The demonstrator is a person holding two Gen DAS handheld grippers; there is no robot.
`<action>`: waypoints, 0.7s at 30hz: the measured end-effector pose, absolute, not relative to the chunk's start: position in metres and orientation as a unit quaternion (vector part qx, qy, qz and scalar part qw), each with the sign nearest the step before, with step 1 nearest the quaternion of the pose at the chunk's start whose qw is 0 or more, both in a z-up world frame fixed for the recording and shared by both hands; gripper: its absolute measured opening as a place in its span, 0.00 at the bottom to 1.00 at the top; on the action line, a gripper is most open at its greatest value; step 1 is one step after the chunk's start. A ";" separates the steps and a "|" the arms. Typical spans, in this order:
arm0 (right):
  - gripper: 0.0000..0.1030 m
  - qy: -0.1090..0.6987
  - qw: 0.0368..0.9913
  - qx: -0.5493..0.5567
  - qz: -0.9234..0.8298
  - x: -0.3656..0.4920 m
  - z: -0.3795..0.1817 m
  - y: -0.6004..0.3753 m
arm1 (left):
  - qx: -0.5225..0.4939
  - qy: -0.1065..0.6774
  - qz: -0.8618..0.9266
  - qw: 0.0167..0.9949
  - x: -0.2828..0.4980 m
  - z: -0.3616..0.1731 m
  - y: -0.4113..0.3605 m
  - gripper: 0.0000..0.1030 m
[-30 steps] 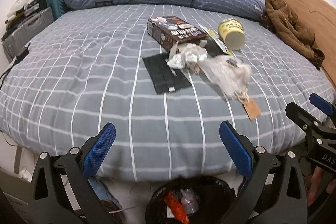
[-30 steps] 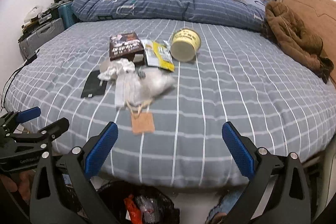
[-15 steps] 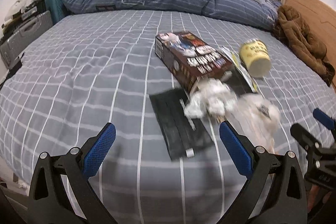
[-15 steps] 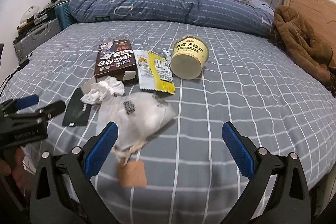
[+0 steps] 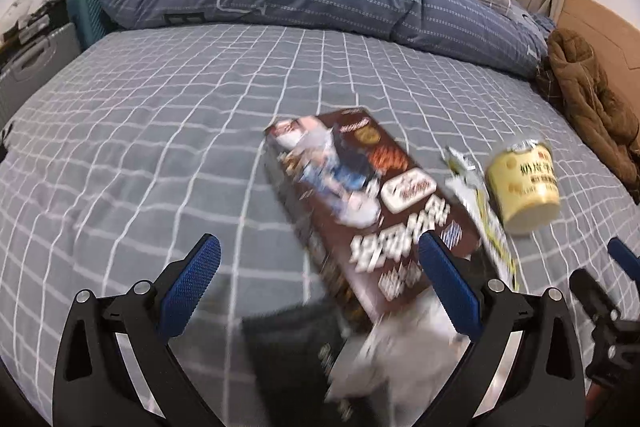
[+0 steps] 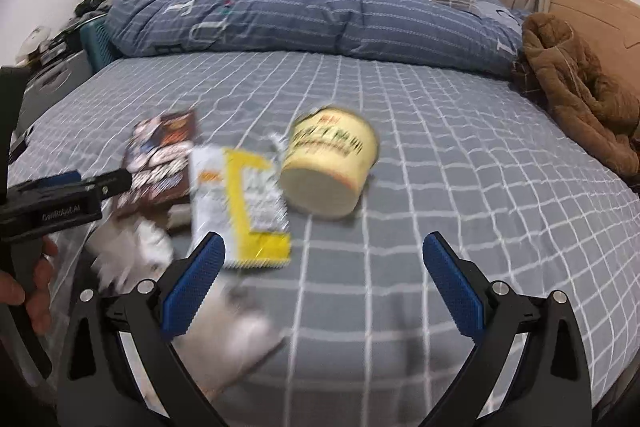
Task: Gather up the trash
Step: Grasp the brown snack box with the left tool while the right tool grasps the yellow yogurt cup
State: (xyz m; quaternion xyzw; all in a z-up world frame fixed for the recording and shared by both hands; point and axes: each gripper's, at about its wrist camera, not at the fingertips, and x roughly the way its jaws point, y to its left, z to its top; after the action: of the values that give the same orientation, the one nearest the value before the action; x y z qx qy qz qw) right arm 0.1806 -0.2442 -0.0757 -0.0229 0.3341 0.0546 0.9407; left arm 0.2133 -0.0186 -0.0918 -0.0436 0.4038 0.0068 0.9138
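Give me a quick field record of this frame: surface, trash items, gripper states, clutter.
surface: bed with grey checked sheet
trash: brown box; yellow cup on its side; yellow-white wrapper; crumpled white paper; black flat packet, blurred
left gripper: open, empty, over the box
right gripper: open, empty, near the wrapper
clutter: blue duvet; brown jacket
image quality: motion blur

On the bed [image 6: 440, 187], the wrapper [image 6: 240, 203] lies between box [image 6: 160, 163] and cup [image 6: 328, 163].
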 end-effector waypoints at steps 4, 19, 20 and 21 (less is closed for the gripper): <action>0.93 0.325 0.944 -0.014 0.047 0.210 -0.069 -0.249 | -0.045 0.410 0.012 0.911 0.236 -0.097 -0.026 0.94; 0.93 0.354 0.934 0.039 0.037 0.266 -0.082 -0.247 | -0.046 0.428 0.061 0.900 0.292 -0.101 -0.045 0.94; 0.93 0.358 0.932 0.045 0.034 0.268 -0.085 -0.248 | -0.039 0.433 0.062 0.898 0.294 -0.103 -0.047 0.95; 0.93 0.361 0.931 0.049 0.031 0.270 -0.087 -0.249 | -0.037 0.436 0.063 0.897 0.295 -0.105 -0.047 0.95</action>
State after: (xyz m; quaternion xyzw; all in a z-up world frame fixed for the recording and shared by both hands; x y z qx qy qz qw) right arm 0.2700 -0.2492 -0.0870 0.0488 0.3613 0.0315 0.9306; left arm 0.2947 -0.0471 -0.1055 -0.0367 0.4357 0.0625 0.8972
